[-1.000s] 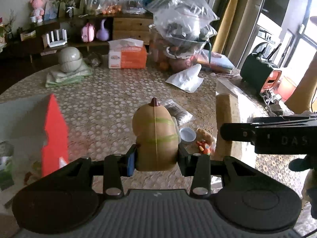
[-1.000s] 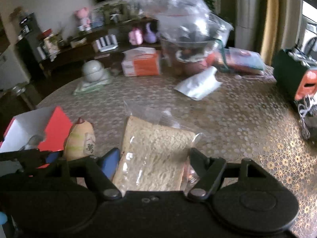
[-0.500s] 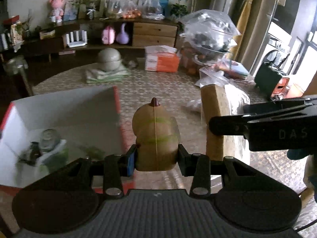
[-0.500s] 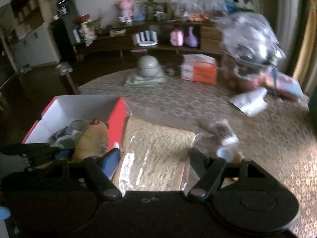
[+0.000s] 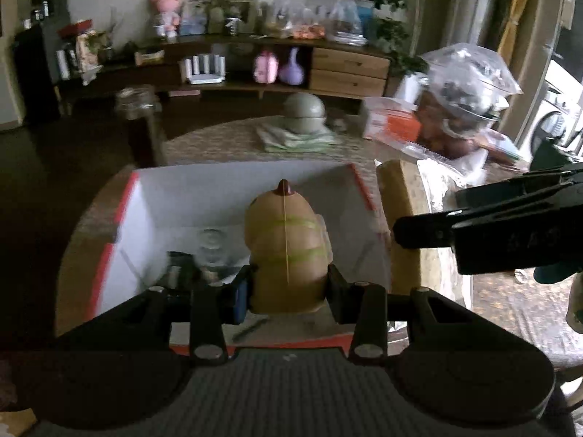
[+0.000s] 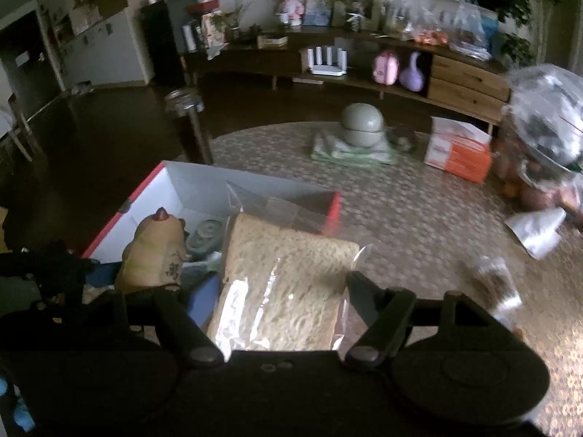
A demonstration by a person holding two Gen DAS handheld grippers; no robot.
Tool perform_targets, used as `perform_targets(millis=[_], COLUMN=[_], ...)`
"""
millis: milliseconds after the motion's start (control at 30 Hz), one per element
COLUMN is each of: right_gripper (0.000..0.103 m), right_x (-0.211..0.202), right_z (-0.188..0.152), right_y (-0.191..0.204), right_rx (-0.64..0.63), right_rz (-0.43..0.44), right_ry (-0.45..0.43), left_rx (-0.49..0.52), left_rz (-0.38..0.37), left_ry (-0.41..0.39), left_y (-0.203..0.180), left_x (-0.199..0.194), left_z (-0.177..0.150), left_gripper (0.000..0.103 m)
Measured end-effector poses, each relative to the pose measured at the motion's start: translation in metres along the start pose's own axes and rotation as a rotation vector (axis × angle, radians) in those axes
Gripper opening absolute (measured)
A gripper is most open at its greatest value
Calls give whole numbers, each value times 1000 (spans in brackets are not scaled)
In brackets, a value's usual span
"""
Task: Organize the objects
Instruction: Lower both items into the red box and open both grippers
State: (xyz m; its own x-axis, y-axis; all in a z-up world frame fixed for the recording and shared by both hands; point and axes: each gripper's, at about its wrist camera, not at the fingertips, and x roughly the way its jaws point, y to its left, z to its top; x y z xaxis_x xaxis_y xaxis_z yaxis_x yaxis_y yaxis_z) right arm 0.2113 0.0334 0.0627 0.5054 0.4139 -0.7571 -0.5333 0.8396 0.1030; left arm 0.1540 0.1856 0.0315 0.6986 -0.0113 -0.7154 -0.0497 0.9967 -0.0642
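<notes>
Tan figurine (image 5: 286, 251) pinched upright in left gripper (image 5: 286, 287) jaws, over the open white box (image 5: 204, 189) with red rim. Bagged noodle block (image 6: 288, 291) at 3 o'clock of it, clamped between right gripper (image 6: 280, 306) jaws, over the box's right edge. Box sits on patterned counter (image 6: 419, 211); orange carton (image 6: 459, 154) at 1 o'clock.

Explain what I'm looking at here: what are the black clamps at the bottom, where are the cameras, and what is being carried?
No robot: a person holds a black two-finger clamp in each hand, with a camera looking along its fingers. In the left view, the left gripper is shut on a tan squat figurine with green stripes. In the right view, the right gripper is shut on a clear bag of pale noodles. Both hang over a white box with red edges, already holding items, on the patterned round table.
</notes>
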Motion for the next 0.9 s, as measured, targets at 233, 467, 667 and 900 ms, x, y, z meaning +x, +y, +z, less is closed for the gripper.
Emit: perform_targets(millis=[233,467,667,900], right_gripper=[76,76,76,76], right_x=[32,69,92,115], right_z=[20,30,27,14], right_y=[31,44,58,65], right_rx=[-33,-45,-102,-149], right_rz=[-17,-54,-89,-85], right_ry=[15,56,72,125], left_rx=[8,39,78,111], left_rz=[67,133,170,168], left_ry=[-23,3,82,141], left_y=[40,70,88,91], left_x=[1,20,50,68], left_z=[4,3,-5,-18], left_gripper=[40,40,40,40])
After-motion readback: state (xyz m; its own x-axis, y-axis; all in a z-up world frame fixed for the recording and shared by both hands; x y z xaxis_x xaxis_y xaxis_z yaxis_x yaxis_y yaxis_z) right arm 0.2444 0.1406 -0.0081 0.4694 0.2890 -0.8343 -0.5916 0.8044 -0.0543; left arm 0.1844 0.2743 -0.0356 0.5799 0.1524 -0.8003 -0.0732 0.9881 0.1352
